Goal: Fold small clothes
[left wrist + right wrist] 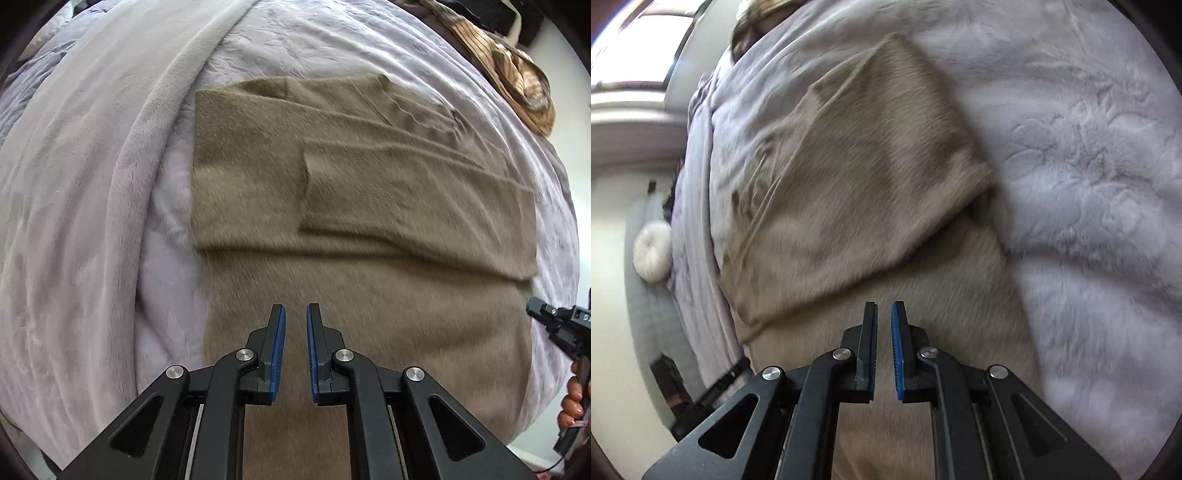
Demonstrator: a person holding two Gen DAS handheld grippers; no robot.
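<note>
A tan knit sweater (pixel 351 206) lies flat on a pale lilac bedspread (pixel 269 48), with a sleeve folded across its upper part (pixel 406 192). My left gripper (pixel 295 308) hovers over the sweater's lower body, jaws a narrow gap apart with nothing between them. In the right wrist view the same sweater (pixel 857 192) runs up and left, its folded part on top. My right gripper (pixel 884 306) hovers over its lower part, jaws slightly apart and empty. The right gripper also shows at the right edge of the left wrist view (pixel 554 321), beside the sweater's right edge.
A thick grey blanket (pixel 92 184) is bunched along the left of the bed. A brown striped garment (pixel 517 77) lies at the far right corner. In the right wrist view a white round cushion (pixel 652 254) and dark objects (pixel 676 387) lie on the floor left of the bed.
</note>
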